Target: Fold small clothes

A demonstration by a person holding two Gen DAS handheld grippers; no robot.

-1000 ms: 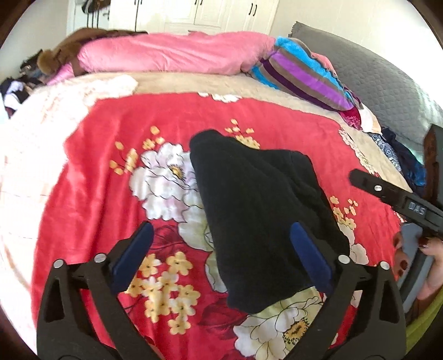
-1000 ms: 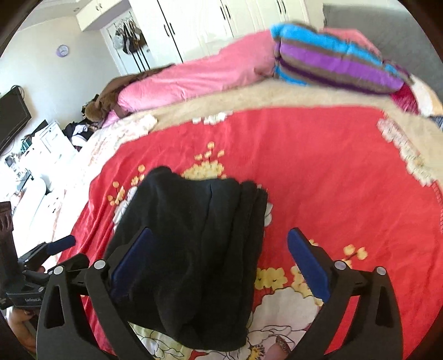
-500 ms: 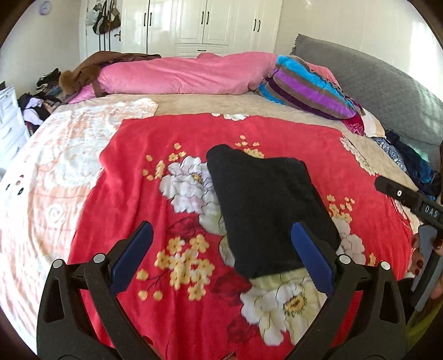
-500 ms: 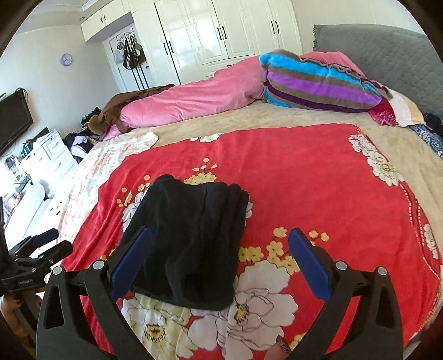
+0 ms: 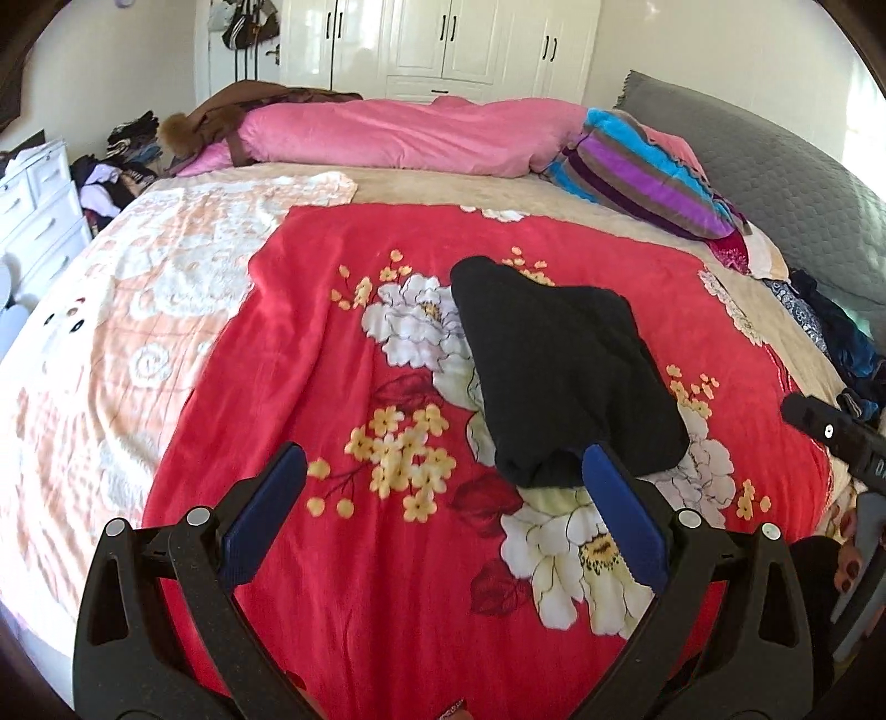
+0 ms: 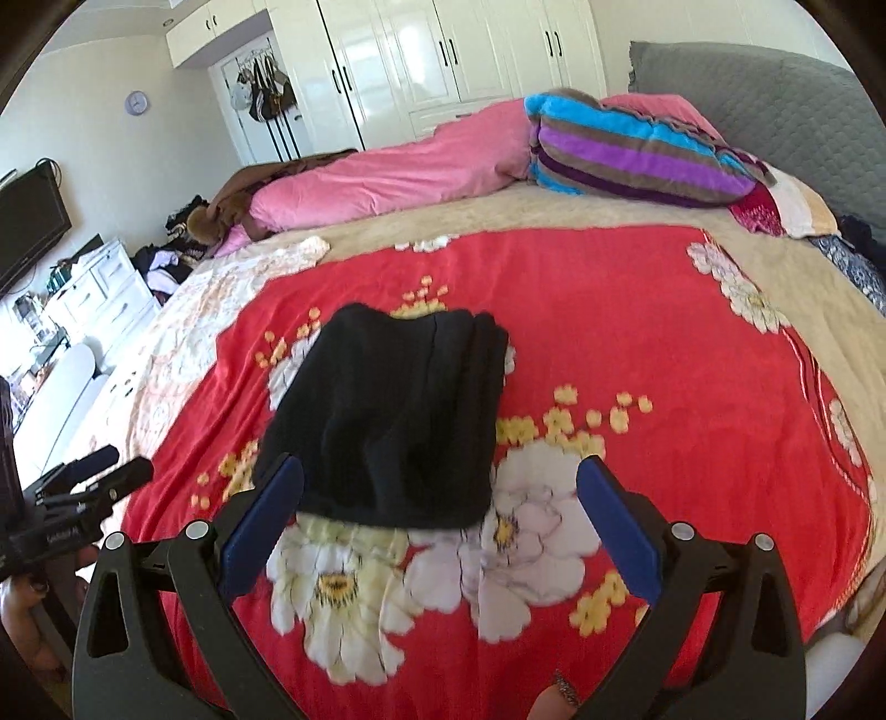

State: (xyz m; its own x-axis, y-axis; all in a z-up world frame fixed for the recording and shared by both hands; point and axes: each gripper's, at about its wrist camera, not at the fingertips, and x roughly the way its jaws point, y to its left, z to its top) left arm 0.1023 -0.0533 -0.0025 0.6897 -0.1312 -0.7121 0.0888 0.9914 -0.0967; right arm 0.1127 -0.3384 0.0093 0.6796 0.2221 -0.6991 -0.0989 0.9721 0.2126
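Left wrist view: left gripper [image 5: 443, 512] with blue-padded fingers [image 5: 260, 520] spread wide, nothing between them, raised over the near edge of the bed [image 5: 443, 183]. Folded black garment [image 5: 559, 376] flat on the red floral blanket [image 5: 310, 343], toward the near right part of the bed, its near edge just beyond the right finger pad. Tip of the right gripper [image 5: 830, 437] at the far right edge of frame. Pink duvet roll [image 5: 410, 133] and striped pillow [image 5: 642, 177] along the bed's far edge, white wardrobe [image 5: 443, 44] behind.

Right wrist view: right gripper [image 6: 440, 512] likewise wide open and empty, above the blanket near the bed's near edge. Black garment [image 6: 393, 421] straight ahead between the fingers [image 6: 620, 526], stacked folds visible along its right side. Left gripper [image 6: 83, 493] at the left edge, off the bed's side.
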